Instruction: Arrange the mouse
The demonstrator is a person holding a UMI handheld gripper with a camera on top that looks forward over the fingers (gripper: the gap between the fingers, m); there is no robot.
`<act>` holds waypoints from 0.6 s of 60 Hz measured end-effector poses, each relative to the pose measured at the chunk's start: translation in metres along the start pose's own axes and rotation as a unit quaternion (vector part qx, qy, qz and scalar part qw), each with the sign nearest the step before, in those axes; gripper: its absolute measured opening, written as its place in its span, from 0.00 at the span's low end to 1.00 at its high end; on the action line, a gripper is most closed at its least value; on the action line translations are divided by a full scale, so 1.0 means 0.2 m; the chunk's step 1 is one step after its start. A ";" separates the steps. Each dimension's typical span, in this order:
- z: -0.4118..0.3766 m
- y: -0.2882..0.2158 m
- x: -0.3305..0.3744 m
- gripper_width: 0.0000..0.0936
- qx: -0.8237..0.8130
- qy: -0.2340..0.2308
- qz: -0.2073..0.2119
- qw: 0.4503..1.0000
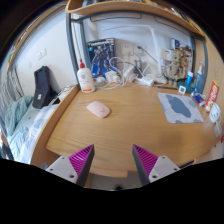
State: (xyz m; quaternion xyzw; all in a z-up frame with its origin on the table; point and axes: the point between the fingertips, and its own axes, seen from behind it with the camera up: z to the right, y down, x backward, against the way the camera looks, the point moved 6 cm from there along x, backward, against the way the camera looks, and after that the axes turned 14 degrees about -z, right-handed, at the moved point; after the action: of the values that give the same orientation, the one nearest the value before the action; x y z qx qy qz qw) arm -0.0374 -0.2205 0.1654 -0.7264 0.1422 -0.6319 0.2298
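Mouse (97,109) is pale pink/white, sitting flat on the wooden desk (120,135), left of centre, well ahead of the fingers and not between them. Gripper (115,160) is spread wide, holding nothing; purple pads (82,158) face each other across bare desk.

Grey mouse mat (179,107) lies on the right side of the desk, well apart from the mouse (mouse is not on it). White bottle with a red cap (85,77) stands upright behind the mouse at the desk's back edge. To its right, a tangle of cables (128,73), with a blue printed box (101,53) standing against the wall behind. Black bag-like object (43,87) off the desk's left end. Small items at the far right edge, too small to identify.
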 end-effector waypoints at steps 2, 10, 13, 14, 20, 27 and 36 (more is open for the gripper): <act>0.00 -0.05 -0.02 0.83 0.003 0.001 -0.004 1.000; 0.04 -0.27 -0.10 0.82 0.014 0.011 -0.019 1.000; 0.07 -0.37 -0.14 0.82 0.016 0.017 -0.023 0.999; 0.08 -0.40 -0.16 0.83 0.017 0.019 -0.025 0.999; 0.13 -0.59 -0.22 0.82 0.019 0.026 -0.039 0.999; 0.22 -0.83 -0.28 0.82 0.025 0.044 -0.045 0.998; 0.33 -1.15 -0.33 0.81 0.016 0.052 -0.046 0.997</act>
State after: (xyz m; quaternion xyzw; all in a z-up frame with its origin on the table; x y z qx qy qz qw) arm -0.0027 0.0193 0.2203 -0.6949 0.1101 -0.6808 0.2038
